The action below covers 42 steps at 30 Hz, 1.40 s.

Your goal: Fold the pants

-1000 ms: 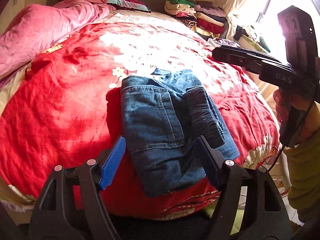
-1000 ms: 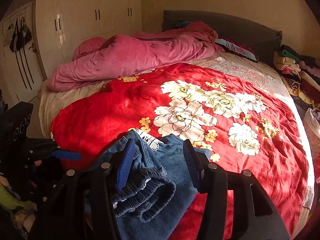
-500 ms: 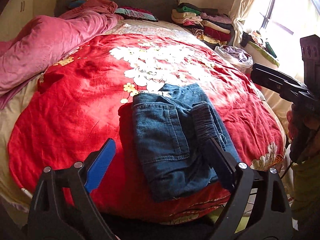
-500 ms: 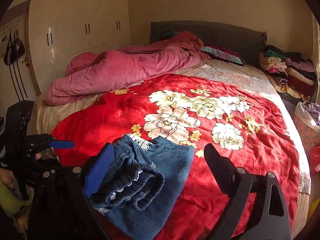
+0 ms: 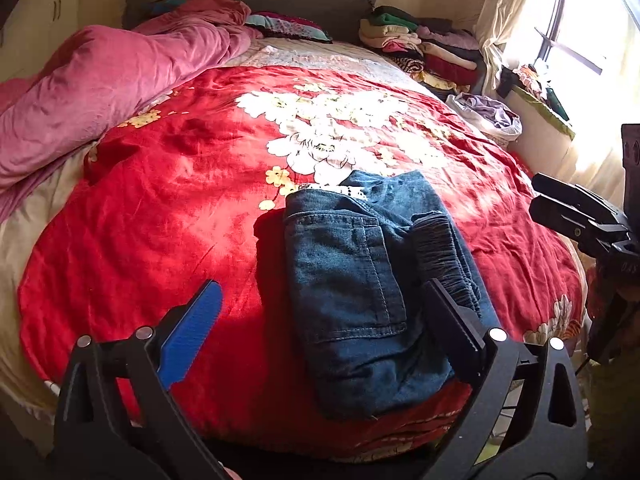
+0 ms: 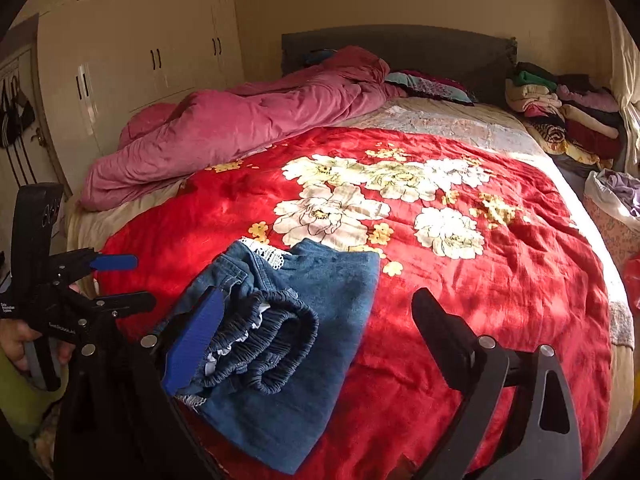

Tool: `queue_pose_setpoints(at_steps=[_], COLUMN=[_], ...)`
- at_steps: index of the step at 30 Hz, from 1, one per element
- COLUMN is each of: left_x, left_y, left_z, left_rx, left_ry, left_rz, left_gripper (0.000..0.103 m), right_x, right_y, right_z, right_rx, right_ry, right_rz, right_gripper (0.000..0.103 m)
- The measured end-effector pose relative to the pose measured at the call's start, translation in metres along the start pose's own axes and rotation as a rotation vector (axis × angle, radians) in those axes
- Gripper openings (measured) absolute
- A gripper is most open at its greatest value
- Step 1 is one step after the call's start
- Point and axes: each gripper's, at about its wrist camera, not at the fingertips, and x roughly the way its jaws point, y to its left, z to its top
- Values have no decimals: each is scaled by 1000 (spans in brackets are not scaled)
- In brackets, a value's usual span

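Left to right across the bed:

Far left, a pink duvet [image 5: 100, 92] bunched along the edge; wardrobe doors [image 6: 136, 64] beyond.

Near left, left gripper [image 5: 324, 332] with jaws spread wide, blue pad [image 5: 192, 332] over bare red bedspread [image 5: 160, 208], the other finger in front of the denim's near right edge, not pressing on it as far as can be told. Jaws just been opening; nothing clamped.

Centre, near edge of the bed: pants [image 5: 360, 280] lying as a compact folded denim bundle, back pocket up, elastic waistband [image 6: 264, 336] doubled over on the right side, a strip of white lace peeking out at the far end.

Right gripper [image 6: 316, 332] likewise wide apart after just opening, blue pad beside the waistband, other finger over the bedspread; denim released, none held.

Compared with a second ago: both grippers pulled back from the bundle, which now rests free. Likely meaning: fold essentially finished, only tidying or retreat left.

Far right: stacked folded clothes [image 5: 420, 48], a bag of laundry, window.

Writing: small white lettering on the gripper bodies, too blurred to read.
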Motion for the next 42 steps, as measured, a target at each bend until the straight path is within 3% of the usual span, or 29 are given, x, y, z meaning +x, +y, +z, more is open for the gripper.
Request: queue_pose_setpoints(at_steps=[24,31,35,42], left_x=[56,67,71,76], left_y=[-1,-2,-2,-2], left_z=[-7,-8,-9,-9], left_rx=[-13,-2,-1,4], left_ry=[96,112,117,119], left_rz=[-6,-10,-12,-28], left_gripper=[93,93,93,93], right_x=[56,69,78,88], right_y=[-12,-14,-12,-14], right_z=[-47,-52,-55,-59], right_rx=[63,82,86,112], right_ry=[164,189,213,228], right_rz=[19,56,89,124], right_gripper=[94,94,86,86])
